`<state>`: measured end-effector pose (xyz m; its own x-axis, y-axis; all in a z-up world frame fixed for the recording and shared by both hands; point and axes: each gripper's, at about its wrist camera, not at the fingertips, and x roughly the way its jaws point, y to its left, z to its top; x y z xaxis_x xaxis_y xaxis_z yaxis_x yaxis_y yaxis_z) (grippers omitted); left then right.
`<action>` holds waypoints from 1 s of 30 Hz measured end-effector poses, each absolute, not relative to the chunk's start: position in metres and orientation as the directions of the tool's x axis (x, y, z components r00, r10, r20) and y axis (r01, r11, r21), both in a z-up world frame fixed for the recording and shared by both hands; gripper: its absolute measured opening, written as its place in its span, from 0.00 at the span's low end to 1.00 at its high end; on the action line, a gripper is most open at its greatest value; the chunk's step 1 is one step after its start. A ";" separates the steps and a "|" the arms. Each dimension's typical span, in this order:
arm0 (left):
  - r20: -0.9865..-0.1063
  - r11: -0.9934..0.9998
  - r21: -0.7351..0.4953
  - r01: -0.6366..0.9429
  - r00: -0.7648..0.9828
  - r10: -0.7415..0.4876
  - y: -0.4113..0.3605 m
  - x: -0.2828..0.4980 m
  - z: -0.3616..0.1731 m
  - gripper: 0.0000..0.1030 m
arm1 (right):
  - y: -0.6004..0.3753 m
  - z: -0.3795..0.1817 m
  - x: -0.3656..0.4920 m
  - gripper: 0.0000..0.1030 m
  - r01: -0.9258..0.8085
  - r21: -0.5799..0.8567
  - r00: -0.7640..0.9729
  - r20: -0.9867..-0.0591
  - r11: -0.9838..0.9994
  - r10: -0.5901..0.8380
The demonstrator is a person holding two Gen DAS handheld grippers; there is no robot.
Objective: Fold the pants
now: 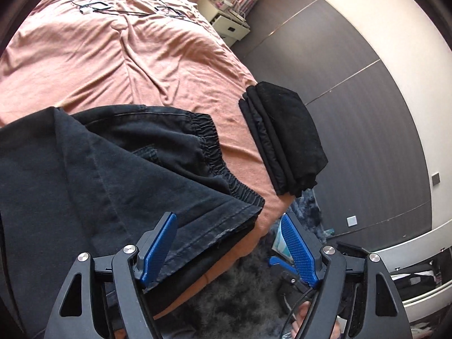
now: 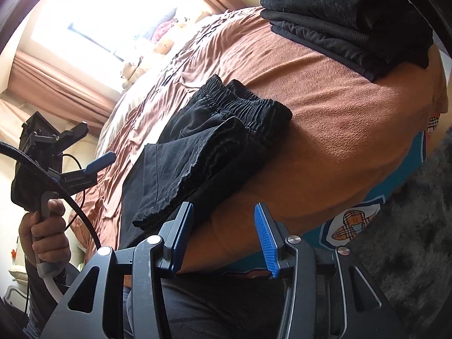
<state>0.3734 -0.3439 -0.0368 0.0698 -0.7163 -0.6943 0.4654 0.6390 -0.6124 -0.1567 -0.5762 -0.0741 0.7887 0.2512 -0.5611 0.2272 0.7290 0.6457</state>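
Now folded pants (image 1: 118, 169) lie just beyond both open claws.

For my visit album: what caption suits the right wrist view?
Open right gripper hovering near folded black pants on a pink bedspread, folded dark clothes stacked beyond.

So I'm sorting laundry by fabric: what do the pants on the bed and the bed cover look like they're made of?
Pants: faded black woven cotton, probably twill or light denim, matte; visible stitched hems and gathered elastic waistband. Bed cover: rust-brown, soft and fuzzy, likely fleece or brushed cotton; napped surface, no sheen.
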 end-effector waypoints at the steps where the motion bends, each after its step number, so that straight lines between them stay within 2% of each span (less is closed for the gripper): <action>1: -0.704 0.656 -0.594 0.466 0.093 -0.704 -0.335 0.373 -0.036 0.76 | -0.574 -0.072 -0.157 0.42 0.222 0.640 0.790 -0.560 0.736 0.250; 14: -0.738 0.805 -0.440 0.398 0.350 -0.576 -0.194 0.361 -0.040 0.77 | -0.530 -0.037 -0.138 0.42 0.145 0.417 0.775 -0.611 0.897 0.158; 18: -0.719 0.818 -0.445 0.364 0.399 -0.569 -0.157 0.351 -0.047 0.77 | -0.516 -0.031 -0.128 0.42 0.110 0.368 0.769 -0.620 0.923 0.156; 21: -0.739 0.851 -0.423 0.313 0.425 -0.523 -0.137 0.343 -0.059 0.77 | -0.503 -0.028 -0.119 0.42 0.083 0.312 0.757 -0.638 0.946 0.144; 30: -0.742 0.873 -0.417 0.252 0.460 -0.487 -0.096 0.318 -0.096 0.77 | -0.458 -0.022 -0.086 0.42 -0.047 0.171 0.714 -0.683 0.984 0.153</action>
<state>0.3180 -0.0956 -0.0964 0.4605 -0.4870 -0.7421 0.2521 0.8734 -0.4167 -0.0860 -0.4584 -0.0216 0.7141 0.1531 -0.6831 -0.0471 0.9841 0.1714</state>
